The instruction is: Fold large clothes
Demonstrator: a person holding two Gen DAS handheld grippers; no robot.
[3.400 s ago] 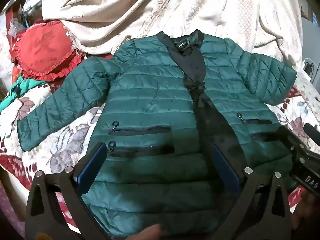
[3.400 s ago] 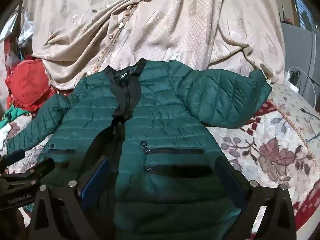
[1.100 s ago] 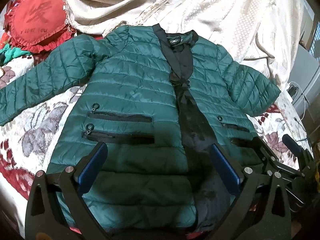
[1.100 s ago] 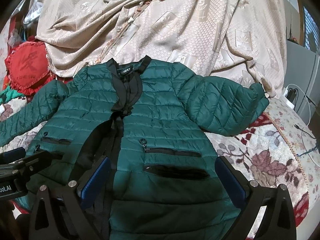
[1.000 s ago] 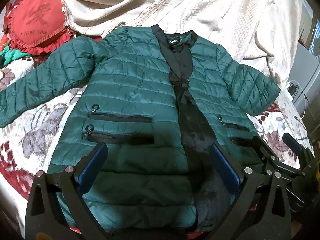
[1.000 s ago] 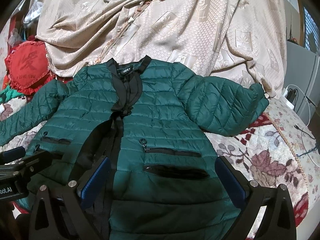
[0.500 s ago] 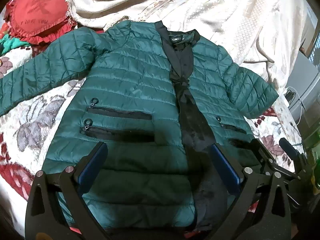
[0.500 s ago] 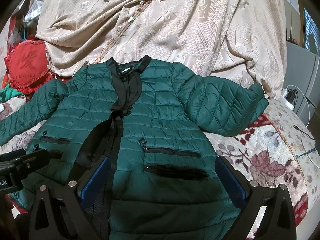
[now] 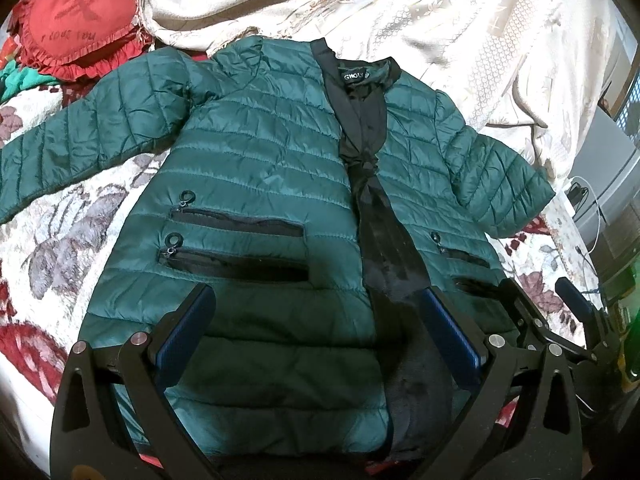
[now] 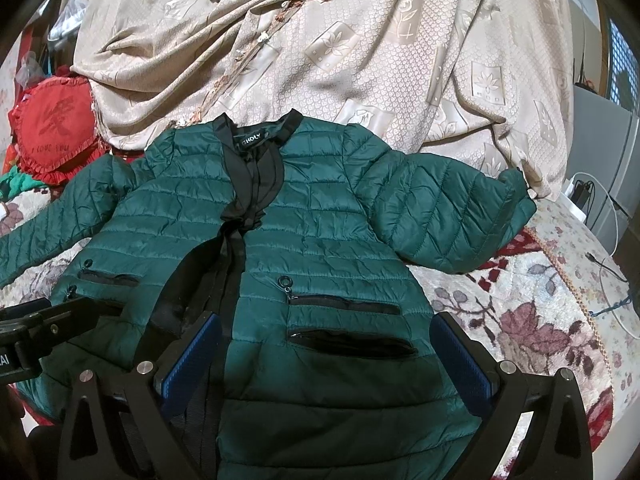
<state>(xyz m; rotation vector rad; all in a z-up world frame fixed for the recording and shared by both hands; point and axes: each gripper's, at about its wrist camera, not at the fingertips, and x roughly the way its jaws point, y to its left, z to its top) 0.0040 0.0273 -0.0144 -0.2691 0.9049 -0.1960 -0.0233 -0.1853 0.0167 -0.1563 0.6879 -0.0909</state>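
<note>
Across the floral bedspread (image 9: 60, 216) the green quilted jacket (image 9: 256, 184) lies flat as before, front up. Left gripper (image 9: 316, 336) and right gripper (image 10: 328, 360) still hover over its near hem, jaws spread, gripping nothing.

Both wrist views — over shared jacket (image 9: 260, 168)

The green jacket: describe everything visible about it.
The green jacket is a quilted, slightly shiny puffer lying face up and spread flat on a floral bedspread, collar toward a beige blanket. Black trim runs down its front, partly parted near the hem. Each side has two black zip pockets with ring pulls. One sleeve stretches outward; the other looks folded short. Neither open gripper holds it.
</note>
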